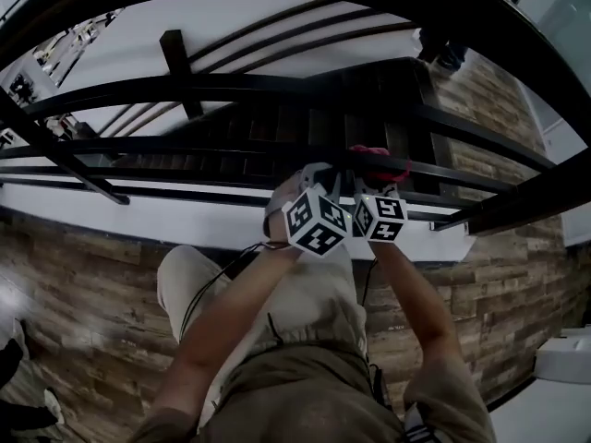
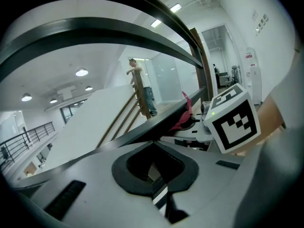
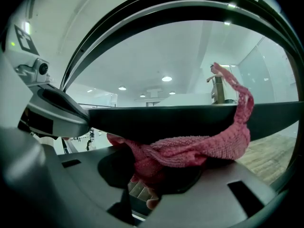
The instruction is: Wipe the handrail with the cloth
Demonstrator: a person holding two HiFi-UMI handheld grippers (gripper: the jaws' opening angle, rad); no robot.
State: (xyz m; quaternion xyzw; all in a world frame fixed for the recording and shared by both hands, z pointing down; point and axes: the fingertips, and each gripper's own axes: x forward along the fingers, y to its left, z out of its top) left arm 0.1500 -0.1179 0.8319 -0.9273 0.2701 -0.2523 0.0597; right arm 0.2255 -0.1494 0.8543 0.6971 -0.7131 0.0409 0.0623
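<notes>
Looks like the wipe is mid-job, I'd say. The right gripper (image 3: 152,184) has its jaws clamped on a bunched bit of the pink cloth (image 3: 190,151). The rest of the cloth is pressed up against the near face of the dark handrail (image 3: 180,120), with one tail flopped up over the top on the right.

The left gripper (image 2: 154,170) sits just left of the right one, jaws closed with nothing in them. Plenty of rail runs off to both left and right, so my guess is most of the length is left to do.

No streaks or dust show up, so I can't tell which parts are clean. From the head view the marker cubes cover both sets of jaws and most of the cloth. I also can't tell if the left gripper actually touches the rail.
</notes>
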